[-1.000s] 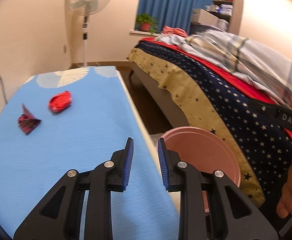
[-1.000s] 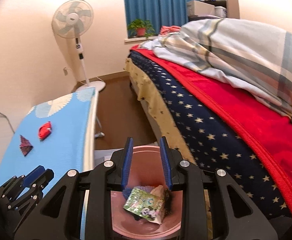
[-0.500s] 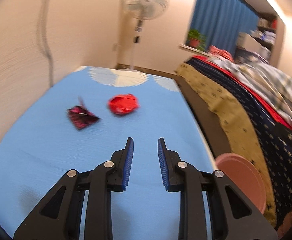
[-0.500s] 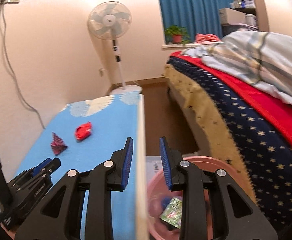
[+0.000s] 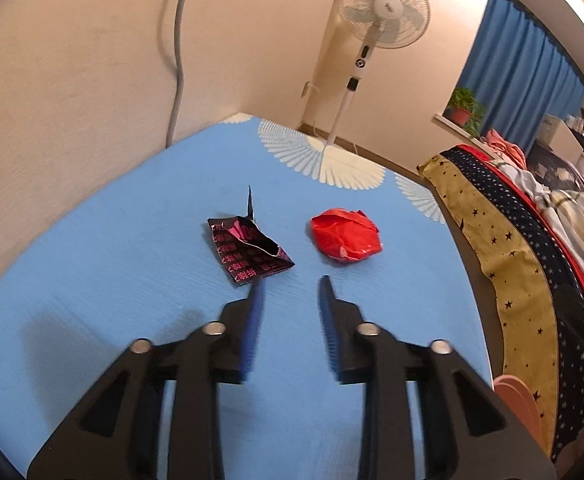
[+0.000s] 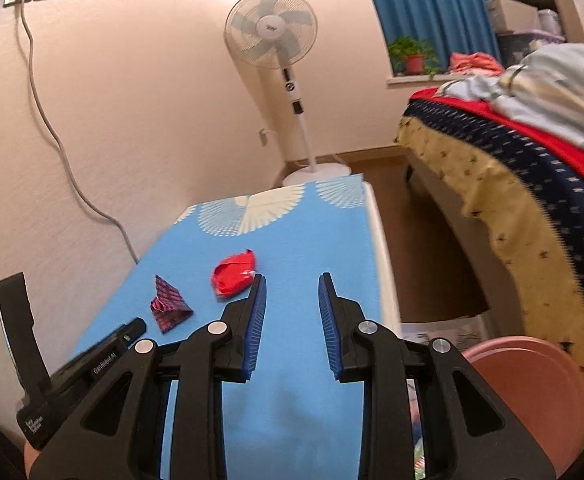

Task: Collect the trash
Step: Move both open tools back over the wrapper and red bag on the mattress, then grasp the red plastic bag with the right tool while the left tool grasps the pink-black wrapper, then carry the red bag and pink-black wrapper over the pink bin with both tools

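Two pieces of trash lie on the blue board (image 5: 111, 280): a dark pink-printed wrapper (image 5: 247, 254) and a crumpled red wrapper (image 5: 346, 236). My left gripper (image 5: 292, 284) hovers just short of both, its jaws opening with nothing between them; the left fingertip is close to the dark wrapper's near corner. In the right wrist view the dark wrapper (image 6: 169, 304) and red wrapper (image 6: 233, 274) lie left of my right gripper (image 6: 292, 280), which is open and empty over the board (image 6: 324, 248). A pink bin (image 6: 540, 392) stands at the lower right below the board.
A bed (image 5: 524, 240) with star-patterned cover runs along the right, with floor between it and the board. A standing fan (image 6: 271, 36) is behind the board's far end. A cable (image 5: 177, 60) hangs on the wall. The left gripper's body (image 6: 75, 376) shows at lower left.
Both grippers swung left from the pink bin toward the board. The wrappers now lie close ahead of the left gripper, whose jaws have widened. The bin has slid to the right edge of both views.
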Motion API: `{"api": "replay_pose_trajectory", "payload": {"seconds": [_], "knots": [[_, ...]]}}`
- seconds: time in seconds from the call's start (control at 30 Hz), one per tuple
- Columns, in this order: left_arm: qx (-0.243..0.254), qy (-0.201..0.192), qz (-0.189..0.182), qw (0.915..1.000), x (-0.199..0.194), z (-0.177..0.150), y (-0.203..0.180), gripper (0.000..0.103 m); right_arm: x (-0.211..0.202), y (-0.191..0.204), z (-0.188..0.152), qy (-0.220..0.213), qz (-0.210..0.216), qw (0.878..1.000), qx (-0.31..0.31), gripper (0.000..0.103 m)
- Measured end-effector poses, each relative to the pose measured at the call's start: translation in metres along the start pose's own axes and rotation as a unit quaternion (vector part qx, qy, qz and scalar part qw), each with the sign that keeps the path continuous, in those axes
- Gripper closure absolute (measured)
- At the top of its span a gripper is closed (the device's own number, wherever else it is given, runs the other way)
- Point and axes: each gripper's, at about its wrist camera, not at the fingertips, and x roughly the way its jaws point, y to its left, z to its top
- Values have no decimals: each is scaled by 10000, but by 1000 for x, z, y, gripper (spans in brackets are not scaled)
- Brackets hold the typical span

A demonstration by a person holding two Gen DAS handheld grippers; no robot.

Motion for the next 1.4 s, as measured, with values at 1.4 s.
{"api": "replay_pose_trajectory", "payload": {"seconds": [1.4], "knots": [[209,81,248,9994,25,14,-14,96,114,32,17,836,640,9942,-221,91]]}}
